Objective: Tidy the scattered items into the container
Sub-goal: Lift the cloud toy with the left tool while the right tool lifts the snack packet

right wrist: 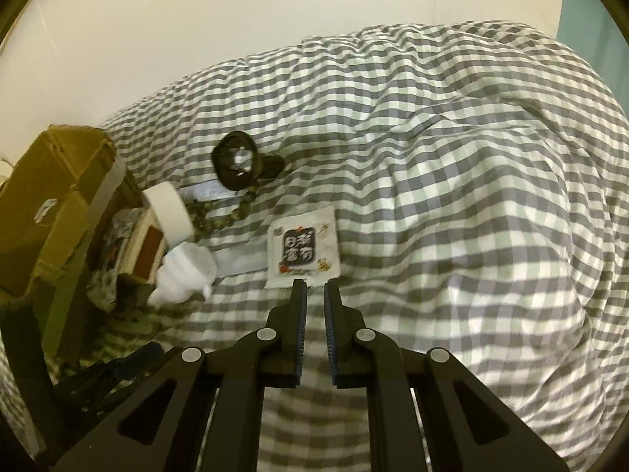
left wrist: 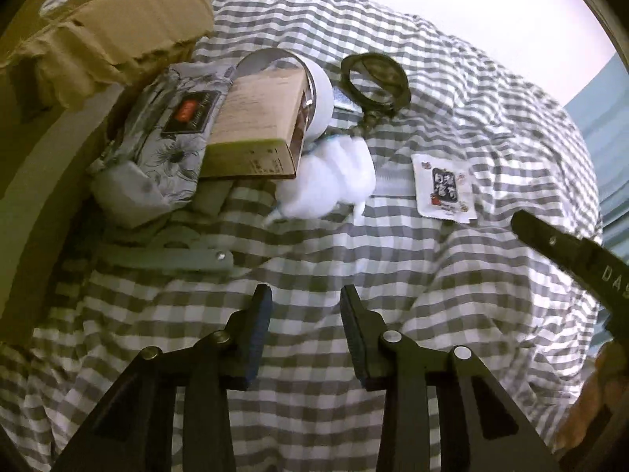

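Observation:
Scattered items lie on a grey-checked bedspread (left wrist: 452, 275). A cardboard box (left wrist: 118, 27) stands at the far left, also in the right wrist view (right wrist: 47, 204). Beside it lie a floral tissue pack (left wrist: 165, 133), a brown booklet (left wrist: 255, 126), a white tape roll (left wrist: 314, 94), a white fluffy item (left wrist: 330, 185), a black magnifier (left wrist: 375, 78), a bead string (right wrist: 220, 216) and a white sachet (left wrist: 442, 188). My left gripper (left wrist: 306, 299) is open and empty above bare cloth. My right gripper (right wrist: 314, 285) is open narrowly, empty, its tips at the sachet's (right wrist: 302, 251) near edge.
A grey flat strip (left wrist: 173, 259) lies on the bedspread left of my left gripper. A white wall (right wrist: 236, 19) rises behind the bed. The right gripper's finger (left wrist: 570, 251) shows at the right of the left wrist view.

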Demonstrator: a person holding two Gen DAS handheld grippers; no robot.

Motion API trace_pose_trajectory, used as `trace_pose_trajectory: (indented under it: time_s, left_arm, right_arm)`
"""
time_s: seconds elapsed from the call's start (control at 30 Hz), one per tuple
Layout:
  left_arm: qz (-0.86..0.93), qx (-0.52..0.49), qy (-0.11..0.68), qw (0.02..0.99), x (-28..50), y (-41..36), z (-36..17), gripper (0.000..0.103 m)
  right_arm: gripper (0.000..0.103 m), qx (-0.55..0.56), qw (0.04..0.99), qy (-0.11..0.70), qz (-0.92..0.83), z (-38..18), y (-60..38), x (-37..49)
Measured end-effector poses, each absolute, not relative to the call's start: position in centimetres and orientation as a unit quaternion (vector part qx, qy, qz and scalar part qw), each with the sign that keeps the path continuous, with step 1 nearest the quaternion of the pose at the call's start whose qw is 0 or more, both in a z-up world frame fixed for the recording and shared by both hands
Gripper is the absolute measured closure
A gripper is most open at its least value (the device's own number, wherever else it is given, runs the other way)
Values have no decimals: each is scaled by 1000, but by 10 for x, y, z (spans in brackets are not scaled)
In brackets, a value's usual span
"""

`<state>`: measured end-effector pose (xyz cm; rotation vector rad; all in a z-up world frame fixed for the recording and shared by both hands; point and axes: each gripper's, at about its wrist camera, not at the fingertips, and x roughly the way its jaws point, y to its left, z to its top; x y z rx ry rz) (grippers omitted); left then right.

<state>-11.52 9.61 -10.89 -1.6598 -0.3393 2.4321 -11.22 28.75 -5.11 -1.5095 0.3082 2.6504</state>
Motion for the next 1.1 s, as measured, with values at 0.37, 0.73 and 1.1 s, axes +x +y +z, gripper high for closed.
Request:
trace_pose_trajectory:
  time_s: [0.37, 0.73, 1.1]
  left_arm:
    - [832, -537, -124, 57, -164, 109, -119, 17]
    - [830, -542, -123, 44, -196, 117, -150, 31]
    - [821, -555, -116, 70, -157, 110, -135, 31]
  right_arm:
    - [58, -492, 31, 139, 859, -71, 297, -138]
    - [52, -514, 31, 114, 850, -110, 294, -177]
    - [102, -520, 81, 98, 844, -98, 299, -153]
